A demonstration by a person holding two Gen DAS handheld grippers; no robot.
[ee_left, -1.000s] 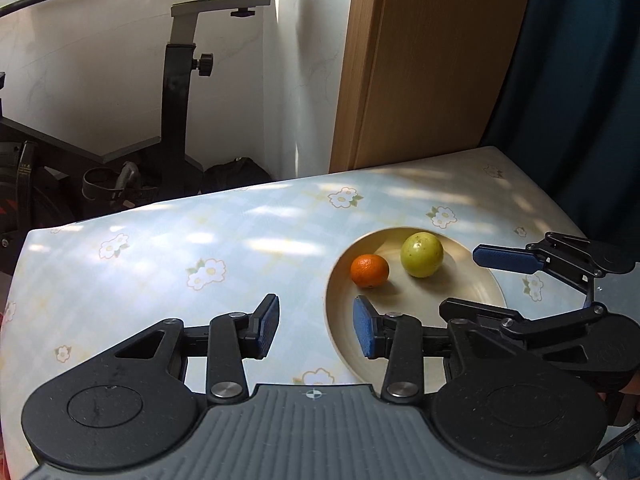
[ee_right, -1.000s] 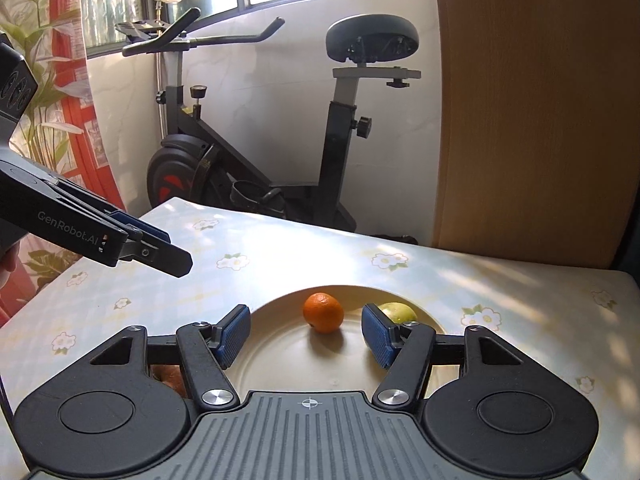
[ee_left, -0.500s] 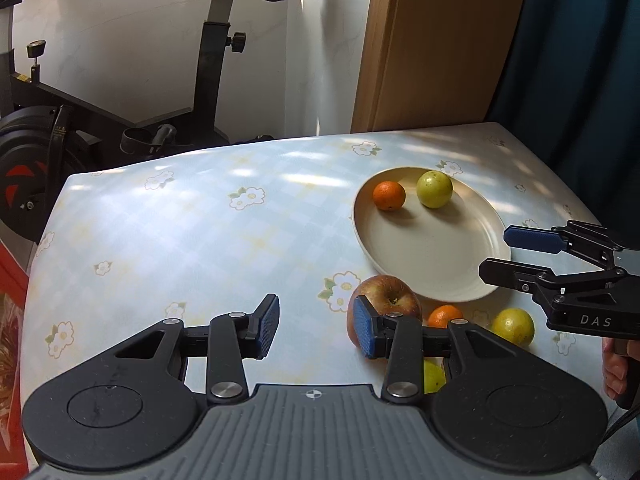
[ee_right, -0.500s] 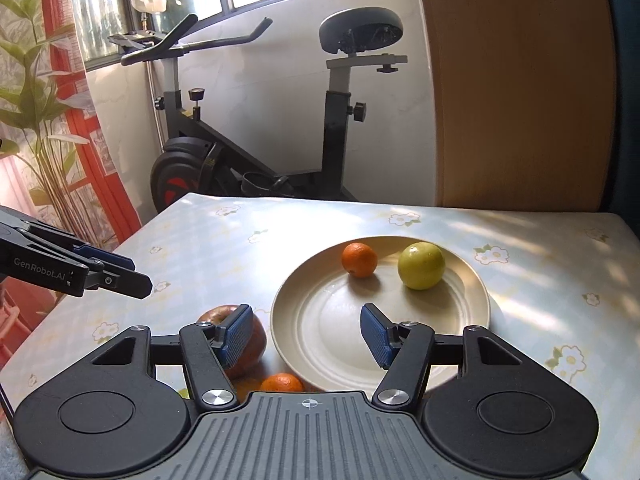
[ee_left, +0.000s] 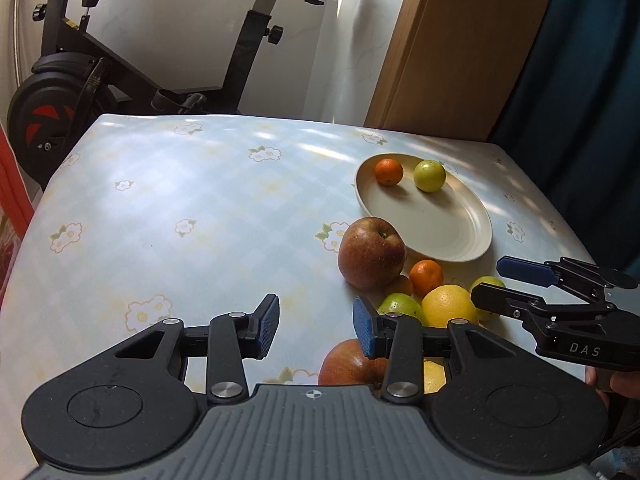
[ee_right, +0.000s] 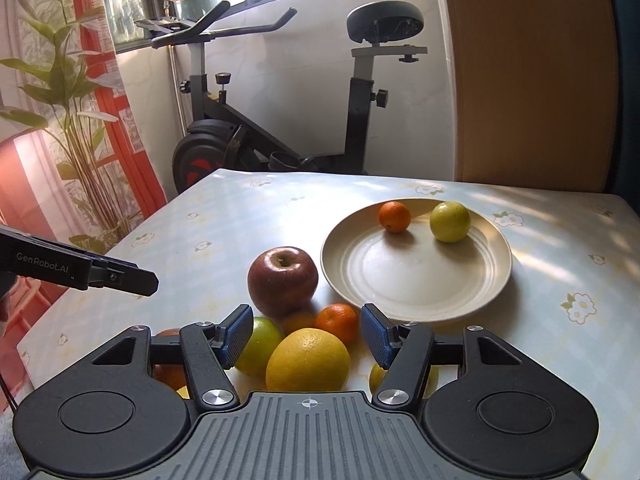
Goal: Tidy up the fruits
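Observation:
A cream plate (ee_left: 460,236) (ee_right: 492,276) on the flowered table holds a small orange (ee_left: 389,172) (ee_right: 395,217) and a green fruit (ee_left: 429,175) (ee_right: 449,221). Near the plate's front lies a pile: a red apple (ee_left: 372,253) (ee_right: 282,276), a mandarin (ee_left: 426,278) (ee_right: 337,322), a big yellow citrus (ee_left: 450,306) (ee_right: 307,360), a green fruit (ee_left: 400,305) (ee_right: 259,344) and a second apple (ee_left: 346,366). My left gripper (ee_left: 316,330) is open and empty, left of the pile. My right gripper (ee_right: 306,336) is open and empty, above the yellow citrus; it also shows in the left wrist view (ee_left: 502,284).
An exercise bike (ee_right: 280,128) stands beyond the table's far edge. A wooden panel (ee_left: 460,48) and a dark curtain (ee_left: 592,80) are at the back right. A plant and red-patterned curtain (ee_right: 80,120) are at the left. The left gripper's finger (ee_right: 120,278) reaches in from the left.
Both grippers have pulled back from over the plate toward the table's near side. The pile of loose fruit has come into view under them. Both stay open.

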